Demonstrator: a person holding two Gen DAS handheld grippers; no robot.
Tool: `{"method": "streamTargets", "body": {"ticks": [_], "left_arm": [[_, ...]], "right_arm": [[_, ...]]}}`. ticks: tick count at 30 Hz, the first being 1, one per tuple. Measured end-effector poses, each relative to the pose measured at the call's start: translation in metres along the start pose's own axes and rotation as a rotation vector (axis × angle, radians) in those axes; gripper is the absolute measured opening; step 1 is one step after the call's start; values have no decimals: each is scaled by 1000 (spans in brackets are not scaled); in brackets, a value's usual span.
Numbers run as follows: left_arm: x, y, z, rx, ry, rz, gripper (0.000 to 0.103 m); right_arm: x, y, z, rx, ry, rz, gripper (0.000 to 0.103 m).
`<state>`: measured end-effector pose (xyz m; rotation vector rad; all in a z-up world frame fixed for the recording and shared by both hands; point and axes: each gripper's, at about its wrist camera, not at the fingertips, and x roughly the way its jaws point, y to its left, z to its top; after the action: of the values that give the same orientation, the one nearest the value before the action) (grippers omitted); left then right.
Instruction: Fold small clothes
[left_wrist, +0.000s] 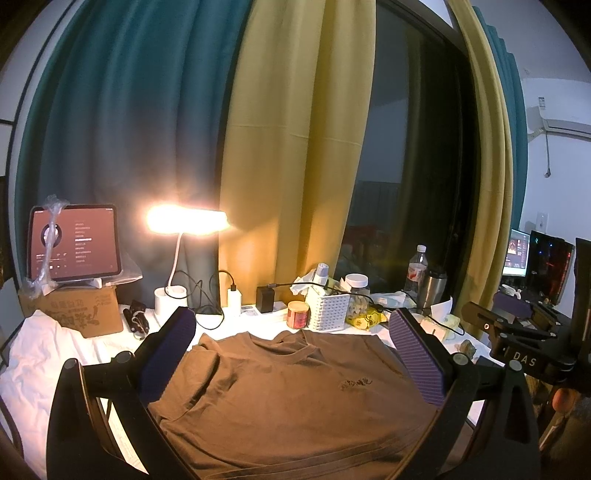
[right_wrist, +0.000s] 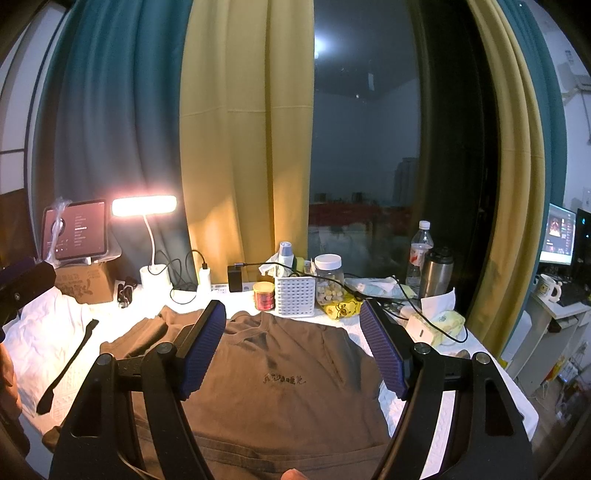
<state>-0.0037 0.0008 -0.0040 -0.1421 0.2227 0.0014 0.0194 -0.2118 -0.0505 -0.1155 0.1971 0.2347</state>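
Note:
A brown T-shirt lies spread face up on the white-covered table, collar toward the window, small dark lettering on its chest. My left gripper hovers over it, open, purple pads wide apart with nothing between them. In the right wrist view the same T-shirt shows one sleeve bunched at the left. My right gripper is also open above the shirt's chest and holds nothing. The right gripper's black body shows at the right edge of the left wrist view.
Behind the shirt stand a lit desk lamp, a tablet on a cardboard box, chargers and cables, a red tin, a white basket, a jar, a water bottle and a steel flask. A black strap lies at left.

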Motion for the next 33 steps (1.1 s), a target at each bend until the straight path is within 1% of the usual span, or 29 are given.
{"method": "streamTargets", "body": {"ticks": [6, 9, 15, 27, 33], "left_arm": [[-1, 0, -1, -1, 0, -2, 102], [-1, -1, -4, 1, 9, -19, 102], [-2, -3, -5, 11, 4, 2, 102], [2, 1, 1, 12, 6, -13, 102], [5, 0, 1, 23, -2, 6, 102]], "right_arm": [[0, 0, 0, 1, 3, 1, 78], [0, 0, 0, -1, 2, 1, 78], [0, 0, 0, -1, 4, 0, 78], [2, -2, 0, -1, 6, 1, 78], [3, -3, 0, -1, 8, 1, 78]]}}
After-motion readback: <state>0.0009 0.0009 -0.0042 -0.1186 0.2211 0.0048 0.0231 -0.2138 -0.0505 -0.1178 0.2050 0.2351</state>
